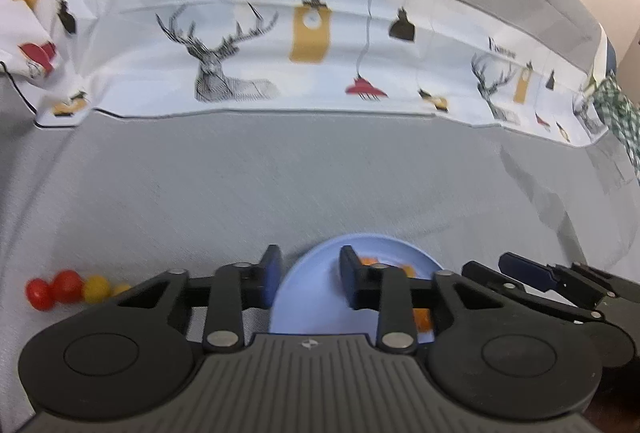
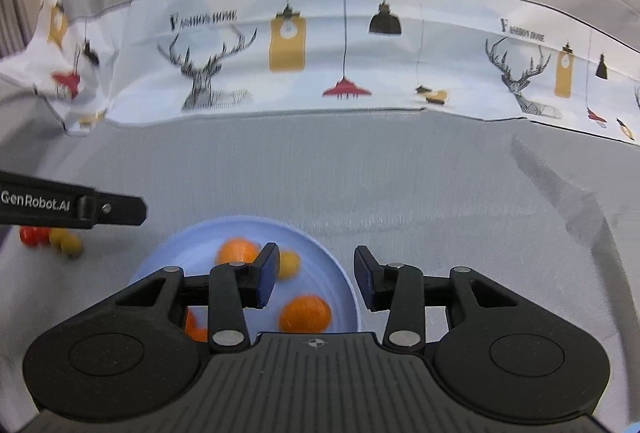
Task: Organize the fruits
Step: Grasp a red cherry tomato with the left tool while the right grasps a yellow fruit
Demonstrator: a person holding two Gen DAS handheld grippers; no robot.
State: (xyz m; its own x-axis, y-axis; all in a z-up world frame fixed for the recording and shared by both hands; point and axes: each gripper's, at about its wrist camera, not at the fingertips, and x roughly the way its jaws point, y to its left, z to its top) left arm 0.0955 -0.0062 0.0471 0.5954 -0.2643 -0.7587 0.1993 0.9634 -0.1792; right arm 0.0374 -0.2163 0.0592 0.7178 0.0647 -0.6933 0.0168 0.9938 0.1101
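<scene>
**Both grippers empty over the blue plate of fruit**

Nearest the right gripper point(image 2: 316, 279), a blue plate point(image 2: 344, 273) sits just under its fingers, which stand apart with nothing between them. On the plate lie two oranges point(image 2: 306, 313), one close under the left finger and one farther back, with a small yellow fruit point(image 2: 289, 263) beside the far one; another orange piece point(image 2: 194, 327) shows at the plate's near left, partly hidden by the gripper.

The left gripper point(image 1: 308, 275) hangs over the plate's left edge, its fingers apart and empty. Left of the plate, on the grey cloth point(image 2: 360, 173), a cluster of small red and yellow tomatoes point(image 1: 66, 289) lies well apart from both grippers. Beyond runs a printed band with deer and lamps point(image 2: 320, 53).
</scene>
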